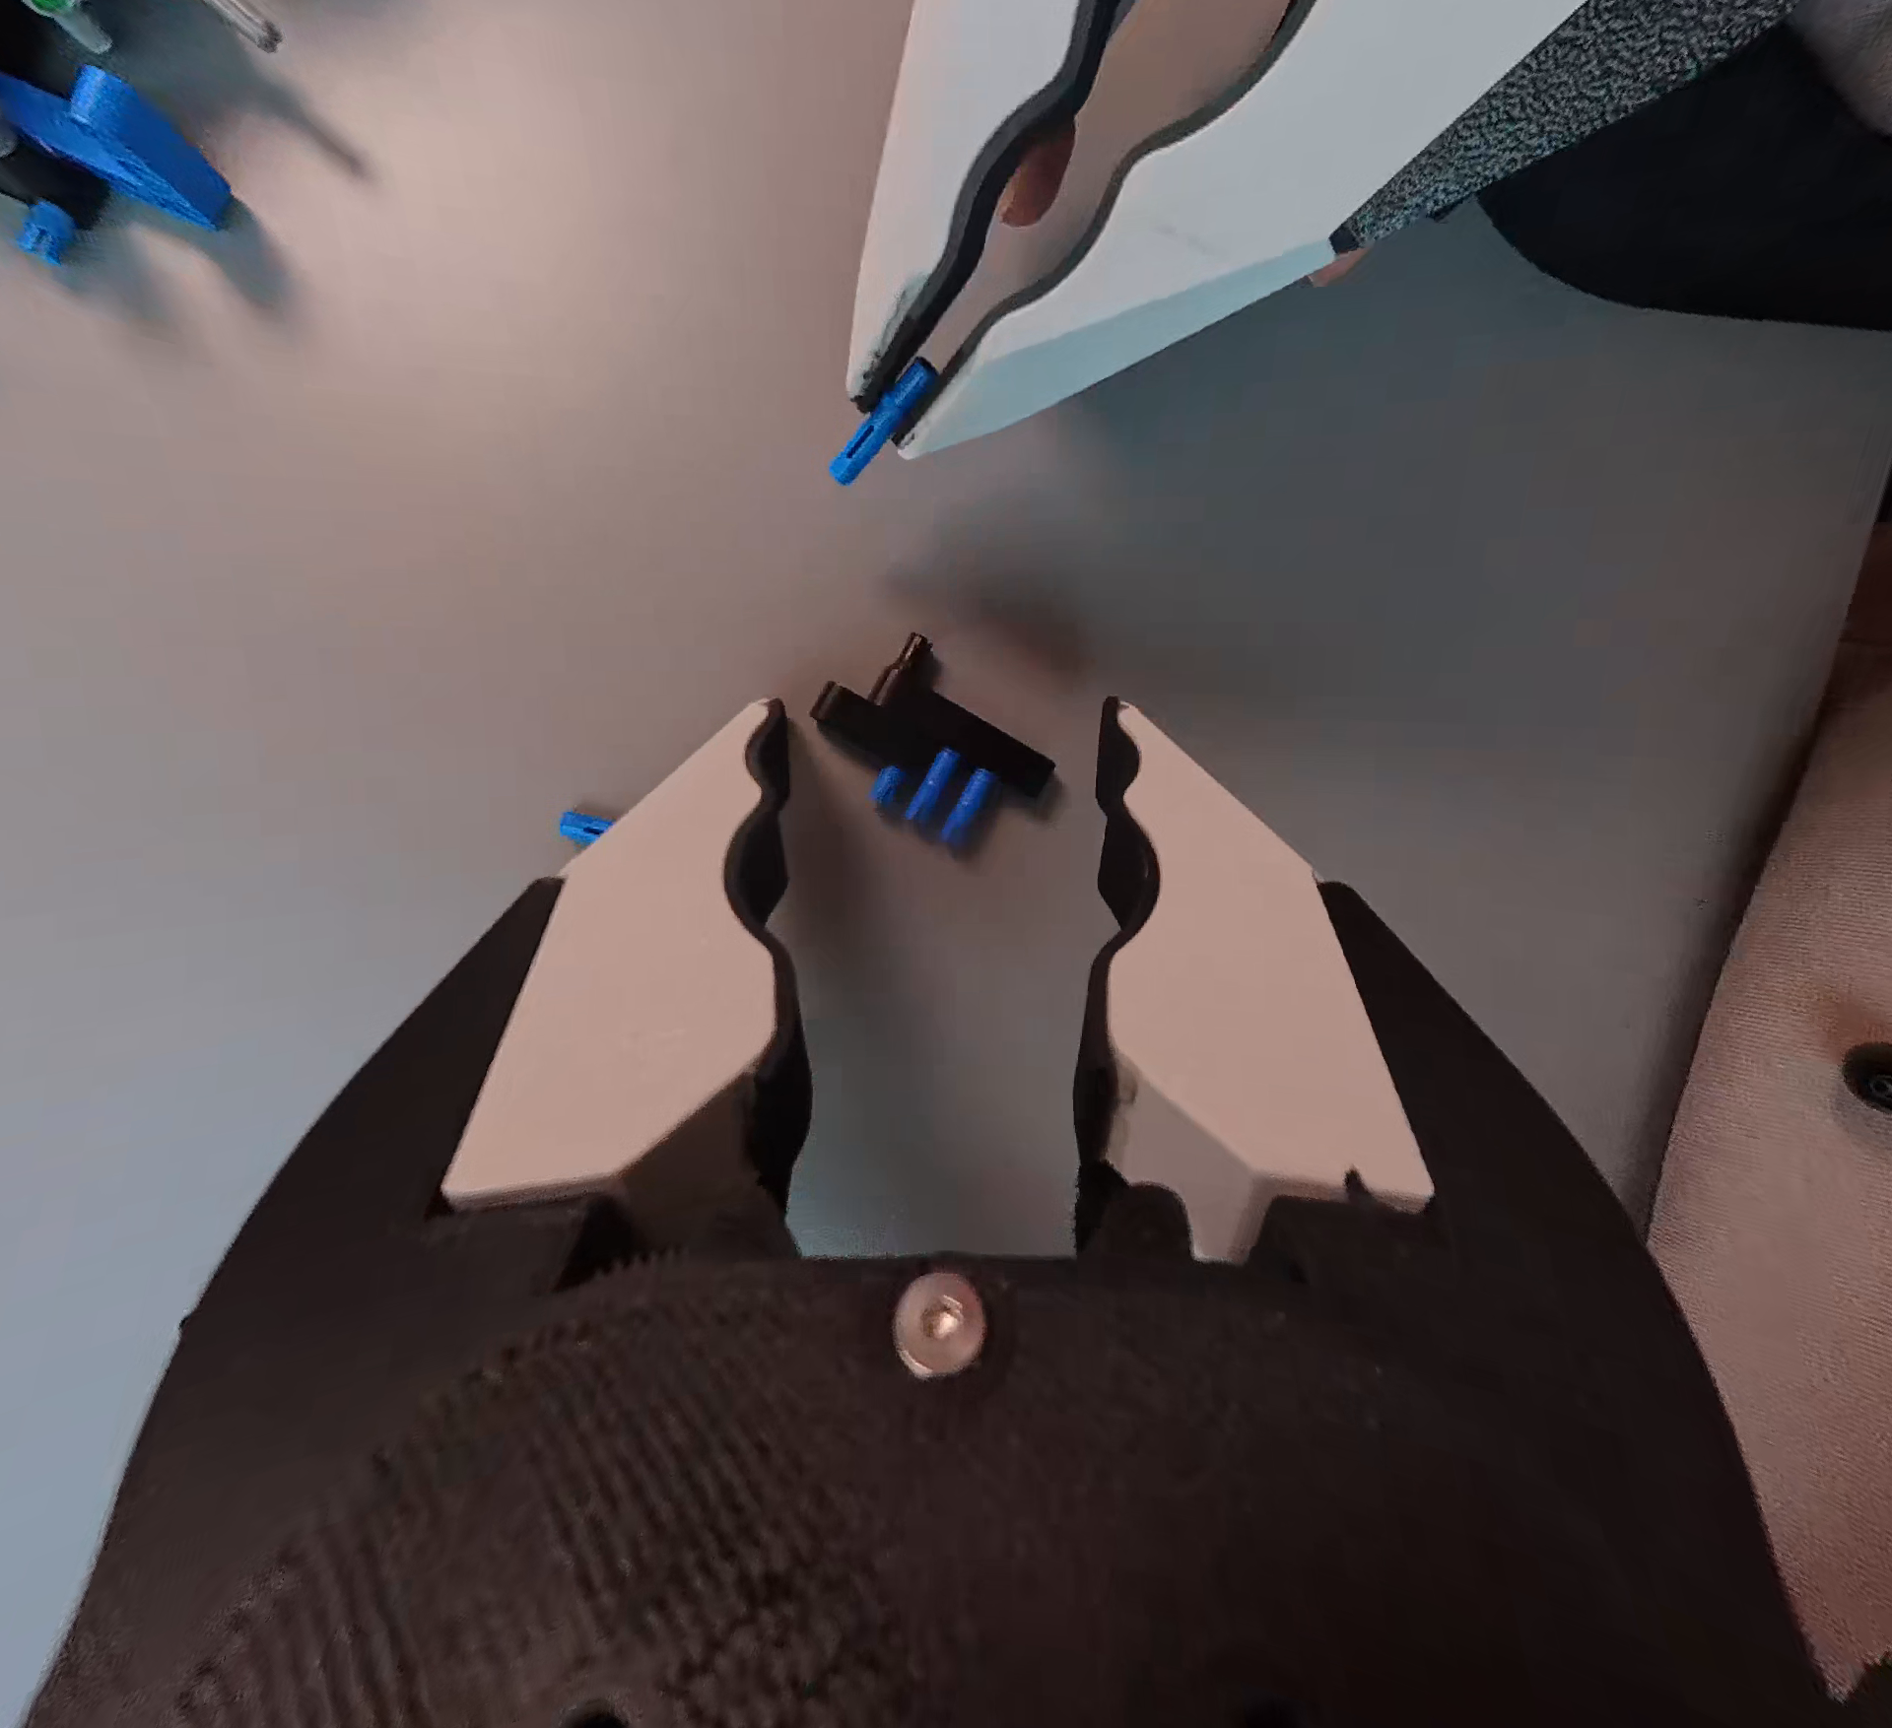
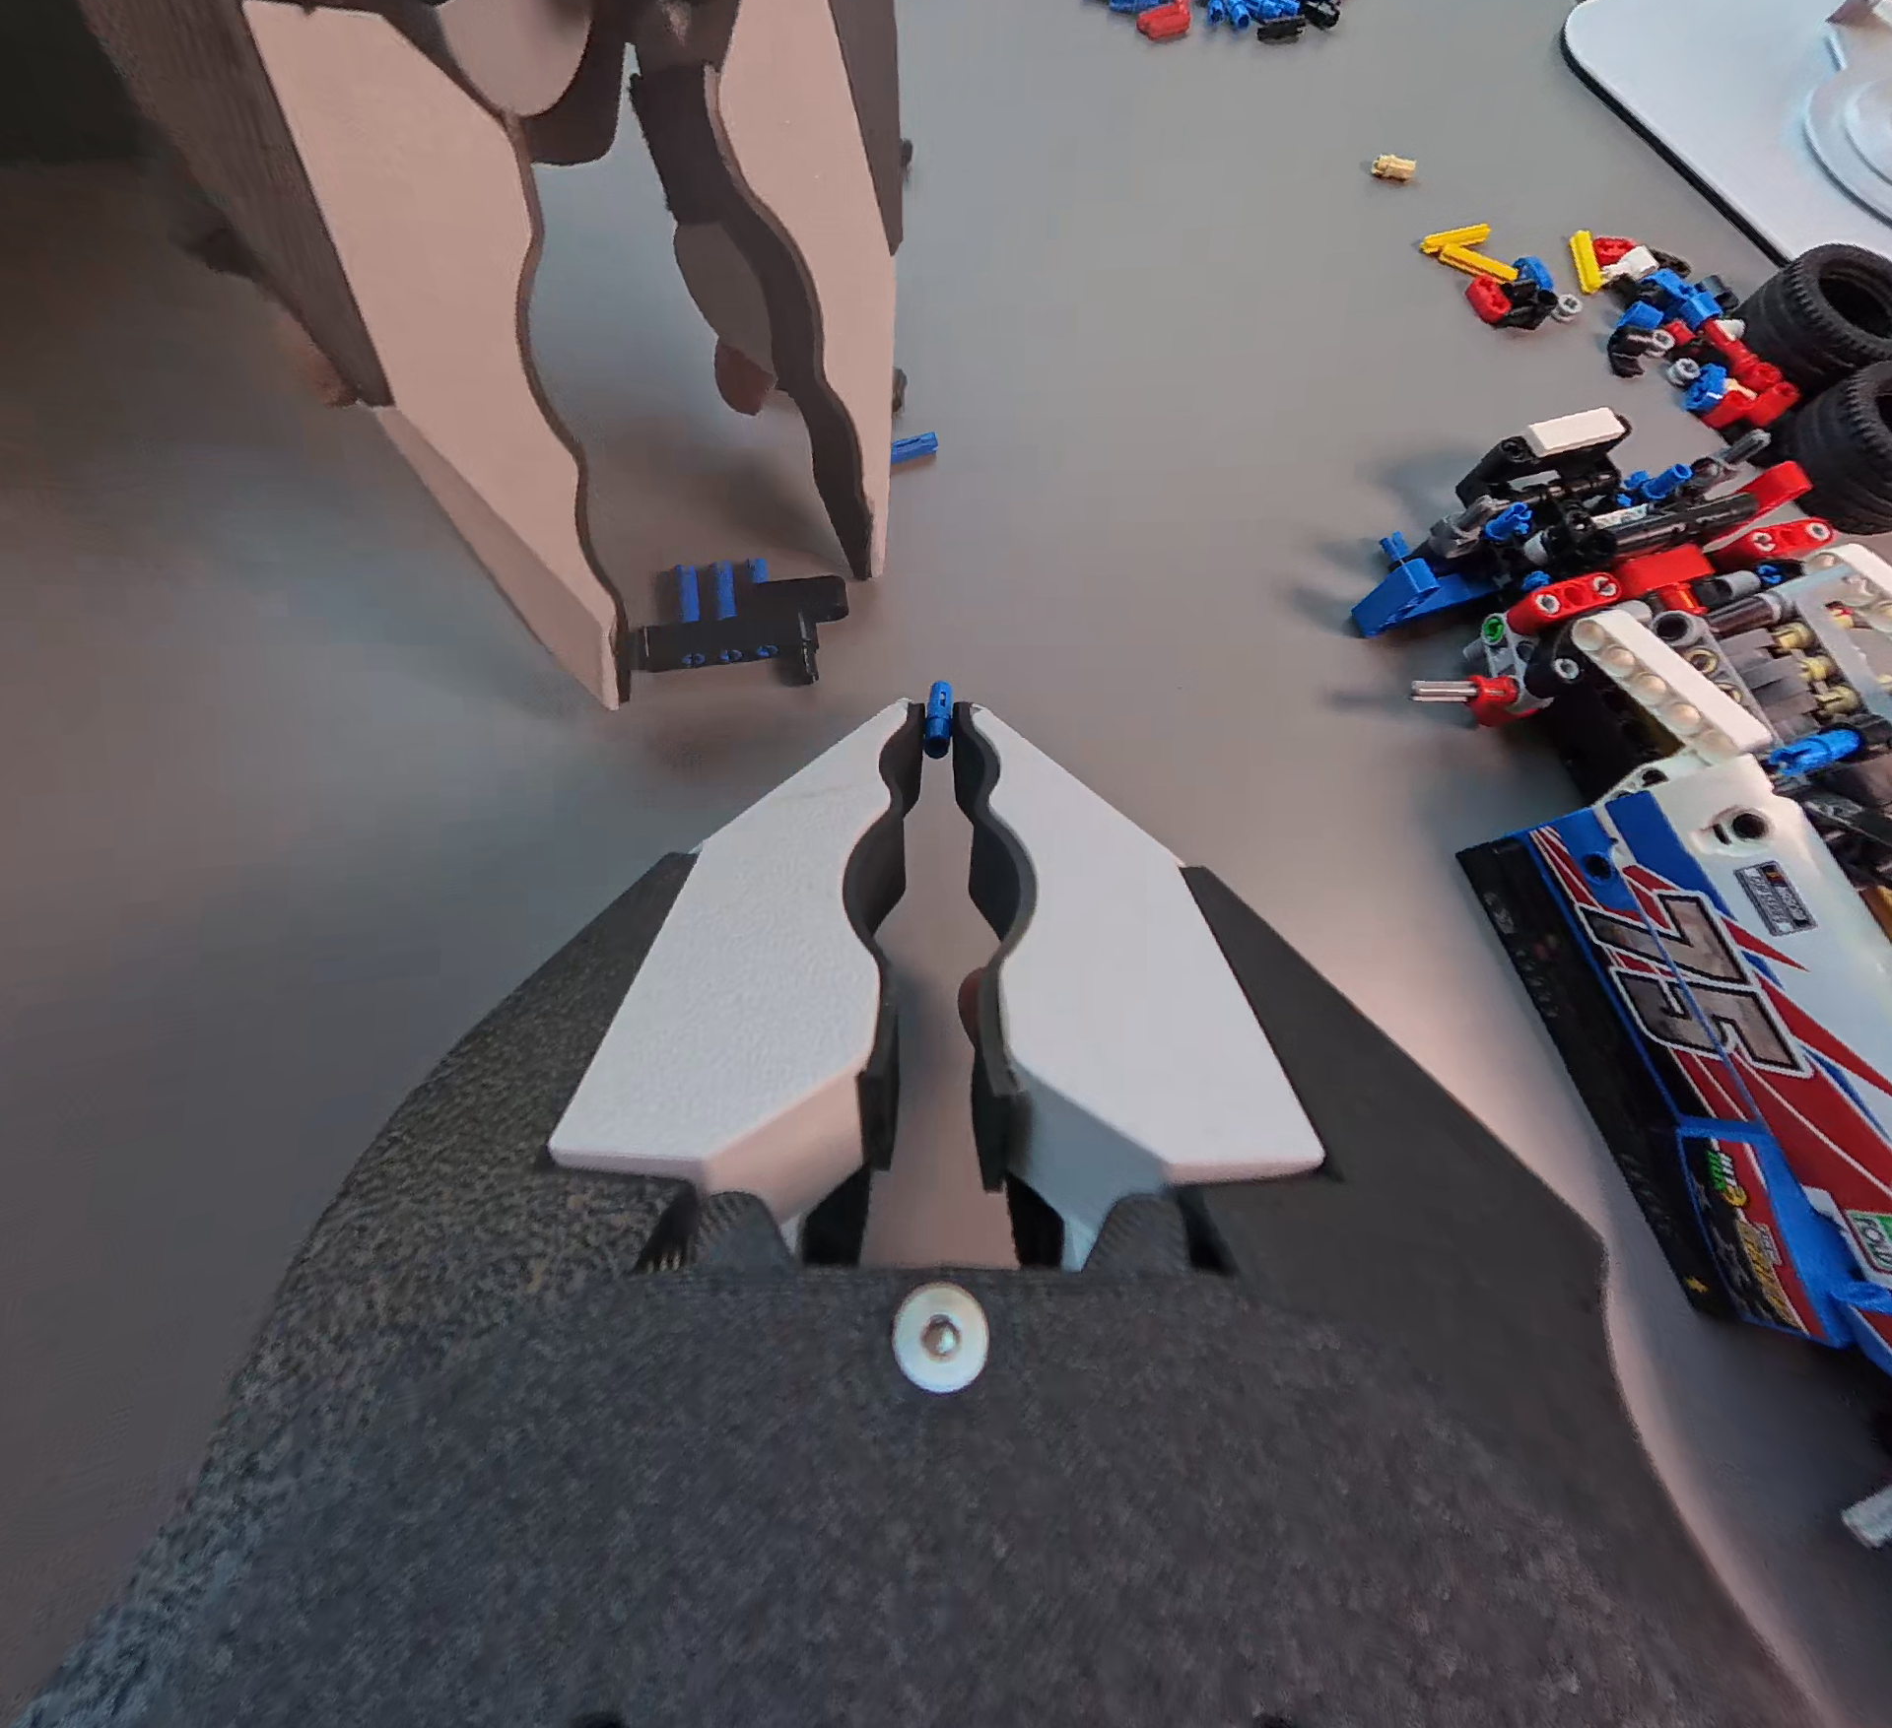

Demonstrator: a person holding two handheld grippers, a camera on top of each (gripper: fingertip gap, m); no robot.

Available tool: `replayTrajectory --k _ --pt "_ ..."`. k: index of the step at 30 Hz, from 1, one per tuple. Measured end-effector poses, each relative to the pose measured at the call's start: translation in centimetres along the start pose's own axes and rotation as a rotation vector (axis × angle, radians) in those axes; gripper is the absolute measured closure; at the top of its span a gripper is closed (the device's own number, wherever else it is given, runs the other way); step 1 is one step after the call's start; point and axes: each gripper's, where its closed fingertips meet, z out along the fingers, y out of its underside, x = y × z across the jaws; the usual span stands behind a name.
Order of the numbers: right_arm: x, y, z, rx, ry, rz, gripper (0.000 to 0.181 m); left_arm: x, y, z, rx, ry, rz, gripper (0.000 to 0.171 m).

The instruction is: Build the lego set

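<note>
Blue and hard, the tiny pin (image 2: 937, 715) sits pinched at the very tips of the right gripper (image 2: 936, 709), light, slick and probably quick to twist loose. The black beam (image 1: 930, 734) with three blue pins lies flat on the grey table (image 1: 512, 471) between the wide-spread jaws of the left gripper (image 1: 940, 715); it is stiff and best held by its long edges.

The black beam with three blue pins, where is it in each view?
Left wrist view: black beam lies just beyond the open left jaws, centre.
Right wrist view: black beam lies left of centre, under the left gripper.
Shared landmark: the blue pin pinched in the right jaws.
</note>
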Motion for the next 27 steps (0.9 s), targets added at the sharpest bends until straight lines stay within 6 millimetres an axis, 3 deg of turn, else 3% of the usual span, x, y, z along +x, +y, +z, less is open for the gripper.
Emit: replayTrajectory --k 5,9,14,20,24,27 --pt "-0.1 -0.3 -0.2 0.009 0.004 -0.007 0.178 -1.2 0.7 -0.1 -0.040 -0.133 0.059 0.137" --pt "-0.4 -0.6 -0.3 0.018 0.002 -0.021 0.178 -1.4 0.7 -0.2 -0.038 -0.120 0.103 0.144" --pt "-0.6 -1.0 -0.5 0.057 -0.029 0.035 0.178 -1.9 -0.1 -0.1 0.153 -0.083 0.072 0.151" --pt "-0.1 -1.8 -0.6 0.147 -0.078 0.229 0.178 -2.0 -2.1 -2.2 0.459 -0.150 -0.003 0.153" --pt "0.6 -1.2 0.1 0.143 -0.071 0.335 0.178 -0.9 -3.6 -3.6 0.595 -0.173 0.045 0.153" --pt "-0.5 -2.0 0.4 0.182 -0.130 0.317 0.179 0.1 -4.7 -4.2 0.661 -0.145 0.062 0.154"
